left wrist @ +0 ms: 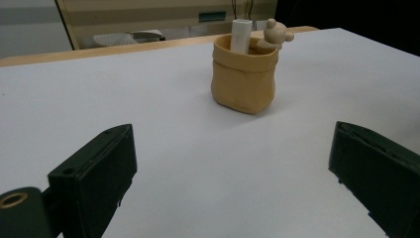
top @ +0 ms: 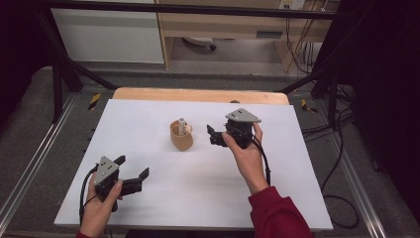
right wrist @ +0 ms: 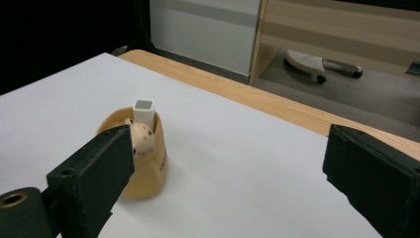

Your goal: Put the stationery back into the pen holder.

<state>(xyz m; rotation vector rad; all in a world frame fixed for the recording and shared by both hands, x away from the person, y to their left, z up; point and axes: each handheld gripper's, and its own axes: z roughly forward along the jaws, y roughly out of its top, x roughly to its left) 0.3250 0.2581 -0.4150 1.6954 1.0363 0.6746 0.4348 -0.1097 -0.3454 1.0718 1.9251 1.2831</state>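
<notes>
A tan pouch-shaped holder stands upright near the middle of the white table. A white square stick rises from it. In the left gripper view the holder has the stick and a small bear figure on its rim. My right gripper is open just right of the holder, jaws pointing at it. In its own view my right gripper has the holder partly behind its left jaw. My left gripper is open and empty near the front left, well short of the holder.
The wooden table edge shows beyond the white sheet. Black frame bars flank the table, and cables lie on the floor at the right. A cabinet and a chair base stand behind.
</notes>
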